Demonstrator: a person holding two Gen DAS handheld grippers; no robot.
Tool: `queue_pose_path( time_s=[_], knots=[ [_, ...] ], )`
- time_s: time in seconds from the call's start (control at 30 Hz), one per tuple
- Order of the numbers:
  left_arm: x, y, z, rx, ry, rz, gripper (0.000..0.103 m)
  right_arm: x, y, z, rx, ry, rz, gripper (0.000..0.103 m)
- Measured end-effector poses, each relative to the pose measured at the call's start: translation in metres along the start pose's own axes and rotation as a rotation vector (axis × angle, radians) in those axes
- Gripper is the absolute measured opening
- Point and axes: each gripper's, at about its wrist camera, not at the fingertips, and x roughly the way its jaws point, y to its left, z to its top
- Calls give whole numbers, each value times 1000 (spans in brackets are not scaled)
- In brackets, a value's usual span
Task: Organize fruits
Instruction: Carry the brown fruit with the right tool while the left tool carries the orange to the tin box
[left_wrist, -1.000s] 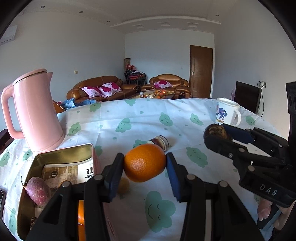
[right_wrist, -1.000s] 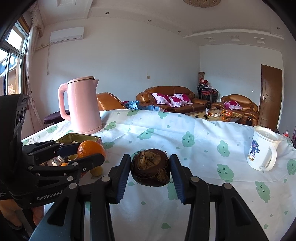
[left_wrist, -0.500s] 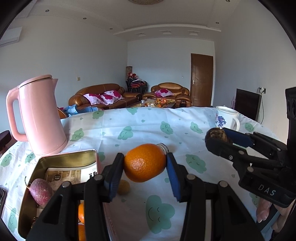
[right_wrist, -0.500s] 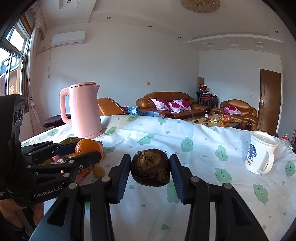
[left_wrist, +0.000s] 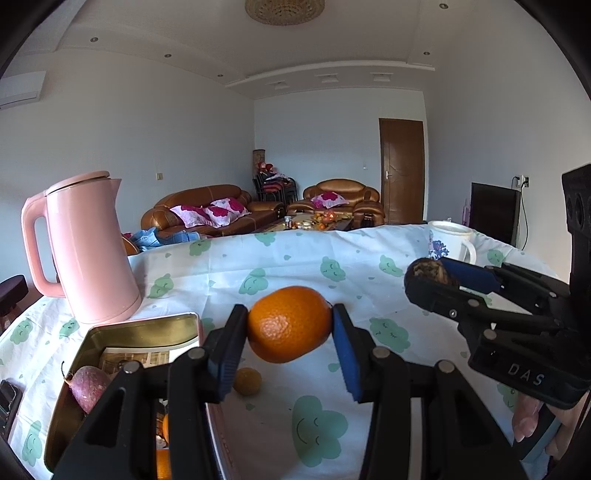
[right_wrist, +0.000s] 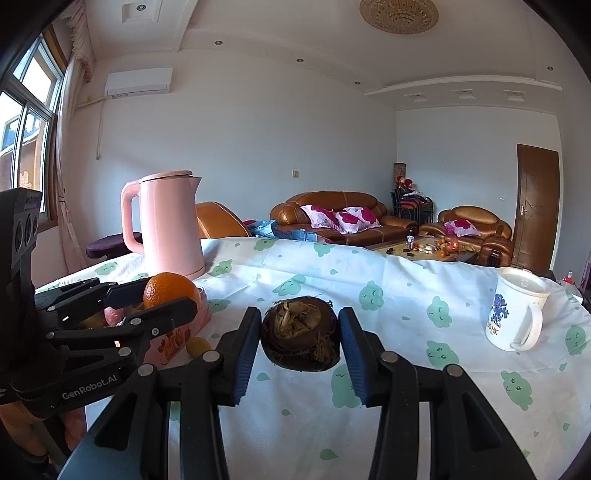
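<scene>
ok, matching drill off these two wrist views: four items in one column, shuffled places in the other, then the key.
1. round orange fruit
2. dark brown husky fruit
3. purple-red oval fruit
4. small yellow round fruit

A. inside the gold metal tin
B. between the right gripper pads
C. on the cloud-print tablecloth
D. between the left gripper pads

Pairs: 1-D, 2-B, 3-A, 4-C

A home — a living room. Brown leather sofas (right_wrist: 334, 218) with pink floral cushions (right_wrist: 341, 218) line the far wall, around a low coffee table (right_wrist: 424, 251) cluttered with small items. A wooden door (right_wrist: 537, 203) stands to the right, an air conditioner (right_wrist: 138, 83) hangs high by the curtained window (right_wrist: 27, 125), and a ceiling lamp (right_wrist: 399, 14) is overhead. Nearer is a table under a cloud-print cloth (right_wrist: 388, 295), bearing a pink kettle (right_wrist: 166, 225) and a mug (right_wrist: 515, 314) — household things.
</scene>
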Motion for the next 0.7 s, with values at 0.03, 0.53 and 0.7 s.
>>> queue_pose_path(
  time_s=[0.03,0.53,0.7],
  knots=[
    [-1,0,0,4,-4,2,48,0,0,0,-1,-2,0,45],
    [-13,0,1,26,-57,28,48,-8,6,0,-14,-37,-1,45],
    [-15,3,1,20,-62,31,48,-8,7,0,-17,-35,-1,45]
  ],
)
